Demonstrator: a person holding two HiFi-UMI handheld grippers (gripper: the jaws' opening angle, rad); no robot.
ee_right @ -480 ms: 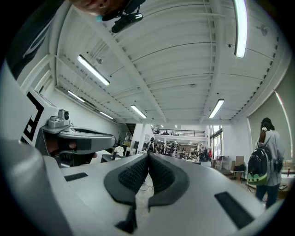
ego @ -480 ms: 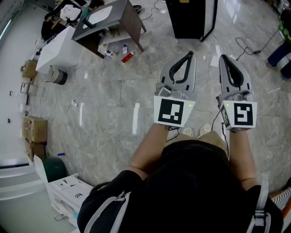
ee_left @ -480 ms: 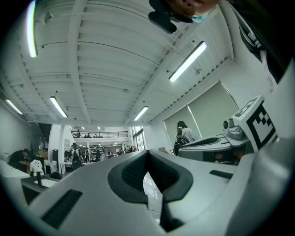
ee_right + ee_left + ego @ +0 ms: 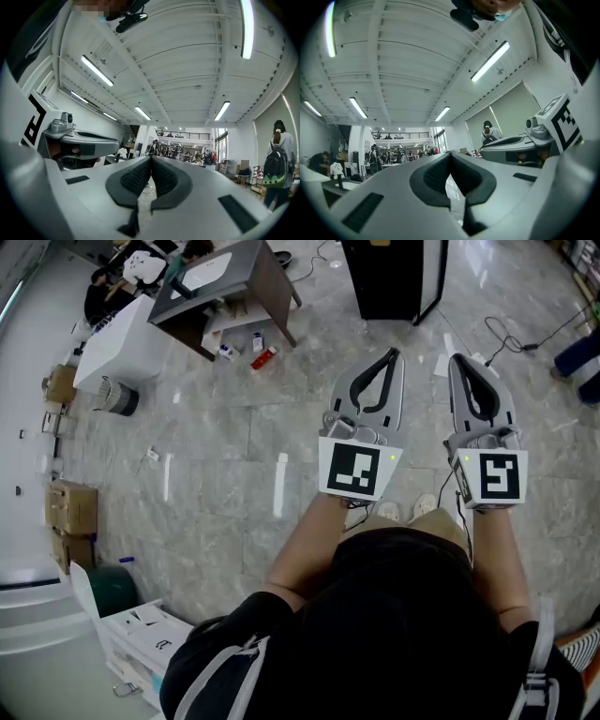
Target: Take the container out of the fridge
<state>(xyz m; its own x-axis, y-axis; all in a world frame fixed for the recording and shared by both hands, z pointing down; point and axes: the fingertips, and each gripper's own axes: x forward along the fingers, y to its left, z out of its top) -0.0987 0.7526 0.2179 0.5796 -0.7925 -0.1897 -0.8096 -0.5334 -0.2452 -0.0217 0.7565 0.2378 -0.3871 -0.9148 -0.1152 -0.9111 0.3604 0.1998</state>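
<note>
No container shows in any view. In the head view a black cabinet (image 4: 392, 277) stands on the floor at the top; I cannot tell whether it is the fridge. My left gripper (image 4: 392, 354) and right gripper (image 4: 457, 362) are held side by side in front of the person's body, well short of the cabinet. Both are shut with nothing between the jaws. The left gripper view has its jaws (image 4: 450, 154) closed against a far hall and ceiling, with the right gripper (image 4: 520, 145) alongside. In the right gripper view the jaws (image 4: 151, 159) are closed too, and the left gripper (image 4: 79, 140) is beside them.
A brown desk (image 4: 234, 282) and a white counter (image 4: 122, 343) stand at the upper left, with bottles (image 4: 262, 357) on the floor nearby. Cardboard boxes (image 4: 70, 507) and a white box (image 4: 141, 638) line the left side. A cable (image 4: 511, 338) lies at the upper right, and a person with a backpack (image 4: 276, 168) stands far off.
Both grippers stay held in front of the body, jaws closed; the right one has drifted very slightly left.
</note>
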